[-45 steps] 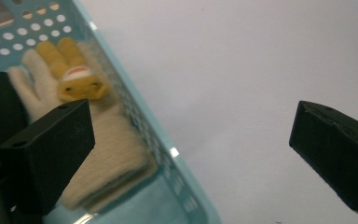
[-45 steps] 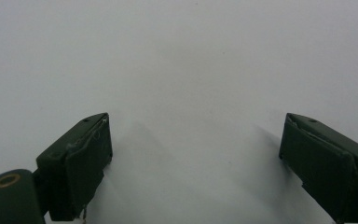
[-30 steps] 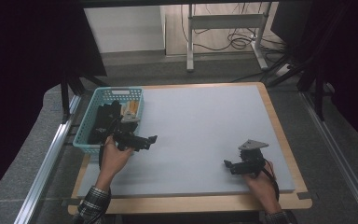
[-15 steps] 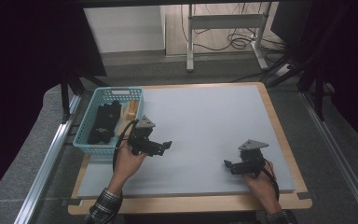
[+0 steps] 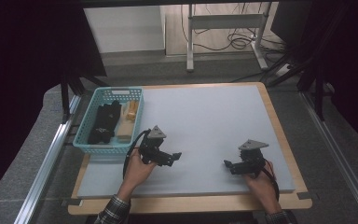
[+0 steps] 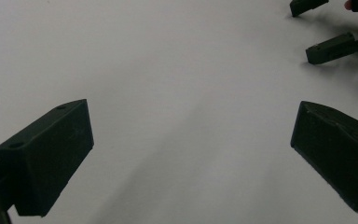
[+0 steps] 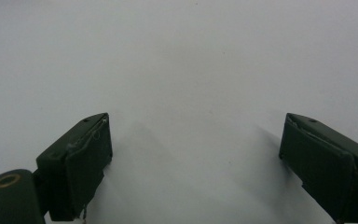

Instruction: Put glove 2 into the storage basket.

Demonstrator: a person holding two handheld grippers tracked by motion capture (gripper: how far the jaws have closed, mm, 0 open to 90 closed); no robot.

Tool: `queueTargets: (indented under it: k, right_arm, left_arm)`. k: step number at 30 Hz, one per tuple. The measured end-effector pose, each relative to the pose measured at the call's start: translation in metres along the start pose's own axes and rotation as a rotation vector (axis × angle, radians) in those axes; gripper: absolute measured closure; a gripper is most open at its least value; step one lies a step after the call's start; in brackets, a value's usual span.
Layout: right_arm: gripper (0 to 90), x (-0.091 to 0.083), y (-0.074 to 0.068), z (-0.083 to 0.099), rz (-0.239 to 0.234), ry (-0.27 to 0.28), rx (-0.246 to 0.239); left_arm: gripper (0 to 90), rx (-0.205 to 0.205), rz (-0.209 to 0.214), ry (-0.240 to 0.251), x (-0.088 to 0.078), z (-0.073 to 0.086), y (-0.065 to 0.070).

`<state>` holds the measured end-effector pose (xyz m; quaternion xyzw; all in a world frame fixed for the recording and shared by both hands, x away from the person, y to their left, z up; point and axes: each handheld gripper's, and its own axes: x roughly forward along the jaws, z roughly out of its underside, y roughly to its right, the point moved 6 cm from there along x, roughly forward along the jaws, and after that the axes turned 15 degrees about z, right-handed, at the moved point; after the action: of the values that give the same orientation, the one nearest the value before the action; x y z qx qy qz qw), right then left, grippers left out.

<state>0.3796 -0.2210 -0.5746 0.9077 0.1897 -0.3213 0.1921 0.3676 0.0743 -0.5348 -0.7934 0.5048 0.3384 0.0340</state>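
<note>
High view: both grippers — left gripper (image 5: 176, 157), right gripper (image 5: 228, 164) — hover over the bare mat (image 5: 205, 116), jaws spread, holding nothing. Basket (image 5: 85, 144) sits at far left; approach its items from above — slowly.

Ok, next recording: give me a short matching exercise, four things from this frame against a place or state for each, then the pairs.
Things:
1. left gripper
2. right gripper
3. basket
4. grey mat

Places or states:
A. teal, at the table's left edge, dark and tan items inside
B. open, empty, beside the basket's near right corner
C. covers the wooden tabletop
D. open, empty, near the mat's front right

Pairs: 1-B, 2-D, 3-A, 4-C
</note>
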Motion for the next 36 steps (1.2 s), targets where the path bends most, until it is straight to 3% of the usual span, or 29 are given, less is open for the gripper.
queueTargets:
  k: [14,21,29,36]
  right_arm:
    - [9.0,0.0,0.0,0.0,0.0,0.0,0.0]
    - [9.0,0.0,0.0,0.0,0.001,0.0,0.0]
    - [9.0,0.0,0.0,0.0,0.001,0.0,-0.001]
    - [9.0,0.0,0.0,0.0,0.001,0.0,-0.001]
  left_arm:
    - [0.0,-0.011,-0.019,-0.056,0.019,0.03,-0.004]
    - [0.0,-0.004,-0.038,-0.115,0.028,0.043,-0.003]
    - [0.0,0.016,-0.079,-0.139,0.033,0.047,-0.001]
    - [0.0,0.02,-0.084,-0.138,0.033,0.048,-0.001]
